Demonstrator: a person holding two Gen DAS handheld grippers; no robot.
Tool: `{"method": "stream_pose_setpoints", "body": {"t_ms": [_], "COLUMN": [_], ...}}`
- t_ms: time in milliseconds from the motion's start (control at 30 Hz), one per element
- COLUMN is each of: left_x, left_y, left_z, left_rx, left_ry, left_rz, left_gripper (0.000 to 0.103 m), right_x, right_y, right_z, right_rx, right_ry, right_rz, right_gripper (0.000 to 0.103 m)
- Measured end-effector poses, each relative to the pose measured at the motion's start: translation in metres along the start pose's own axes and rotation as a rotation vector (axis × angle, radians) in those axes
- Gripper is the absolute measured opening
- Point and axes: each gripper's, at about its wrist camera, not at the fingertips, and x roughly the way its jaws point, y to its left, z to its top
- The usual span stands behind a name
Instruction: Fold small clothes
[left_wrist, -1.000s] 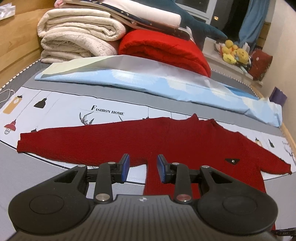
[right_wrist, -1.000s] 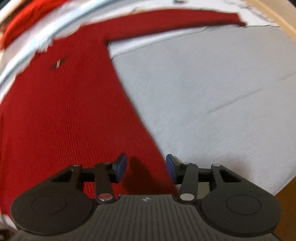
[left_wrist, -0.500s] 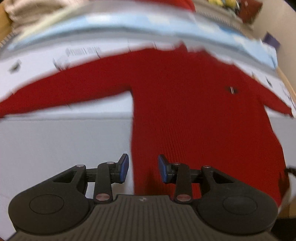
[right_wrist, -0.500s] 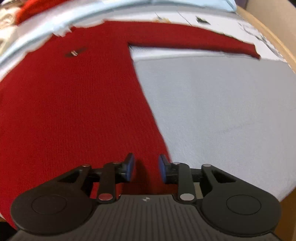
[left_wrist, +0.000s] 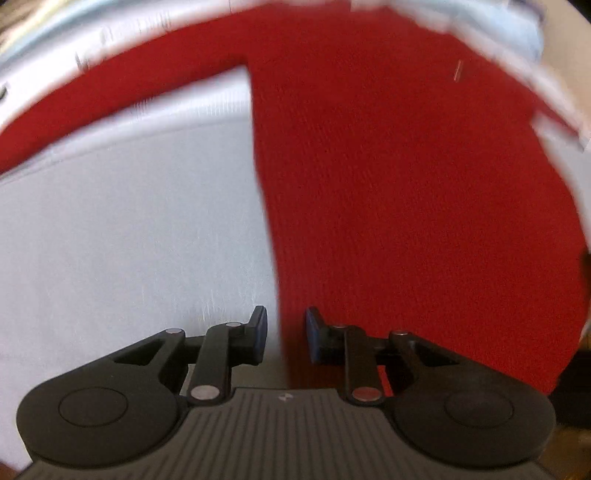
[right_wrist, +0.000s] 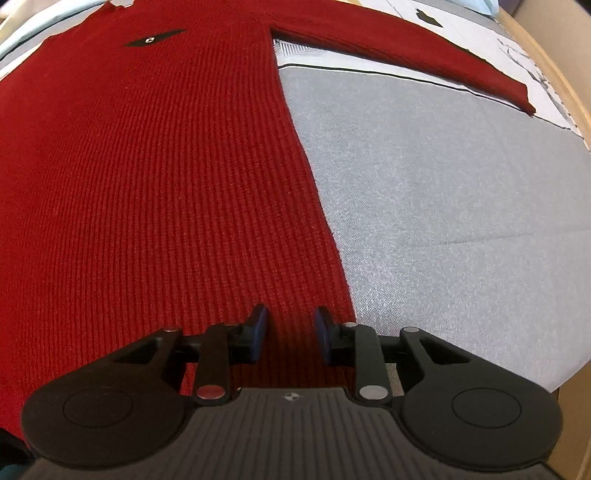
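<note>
The red sweater (right_wrist: 155, 177) lies flat on the bed (right_wrist: 443, 206), long axis running away from both; left gripper (left_wrist: 282, 332) and right gripper (right_wrist: 290, 332), jaws just narrowed yet gripping nothing, straddle opposite hem corners.

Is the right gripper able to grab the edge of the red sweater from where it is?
Probably yes: the right gripper hangs over the red sweater near its side edge, jaws apart, nothing between.

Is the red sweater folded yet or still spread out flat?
Spread out flat. The red sweater lies in one layer on the grey sheet, its sleeve stretched straight out sideways, no fold visible.
</note>
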Motion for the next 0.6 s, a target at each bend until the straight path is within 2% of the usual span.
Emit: {"method": "stream_pose_setpoints", "body": {"t_ms": [67, 133, 200, 267, 400, 533, 600], "left_x": [-0.001, -0.015, -0.034, -0.051, -0.081, -0.098, -0.099], "left_y": [-0.005, -0.001, 0.006, 0.011, 0.007, -0.007, -0.008], "left_z": [-0.001, 0.006, 0.014, 0.022, 0.042, 0.051, 0.053], "left_rx": [0.055, 0.024, -0.029, -0.089, -0.148, -0.187, -0.203], "left_ry": [-0.016, -0.077, -0.176, -0.267, -0.418, -0.49, -0.505], "left_rz": [0.032, 0.032, 0.036, 0.061, 0.128, 0.139, 0.121], "left_gripper": [0.031, 0.031, 0.035, 0.036, 0.041, 0.041, 0.041], "right_x": [-0.002, -0.005, -0.018, -0.031, -0.061, -0.095, -0.115], "right_y": [0.005, 0.009, 0.018, 0.026, 0.041, 0.065, 0.08], "right_z": [-0.002, 0.0, -0.001, 0.001, 0.008, 0.023, 0.034], "right_rx": [-0.02, -0.017, -0.01, -0.014, -0.006, -0.064, -0.046], "right_ry": [-0.002, -0.016, -0.063, -0.139, -0.289, -0.456, -0.515], "right_rz": [-0.015, -0.018, -0.014, -0.008, 0.055, 0.087, 0.154], "right_gripper": [0.028, 0.032, 0.033, 0.033, 0.033, 0.033, 0.035]}}
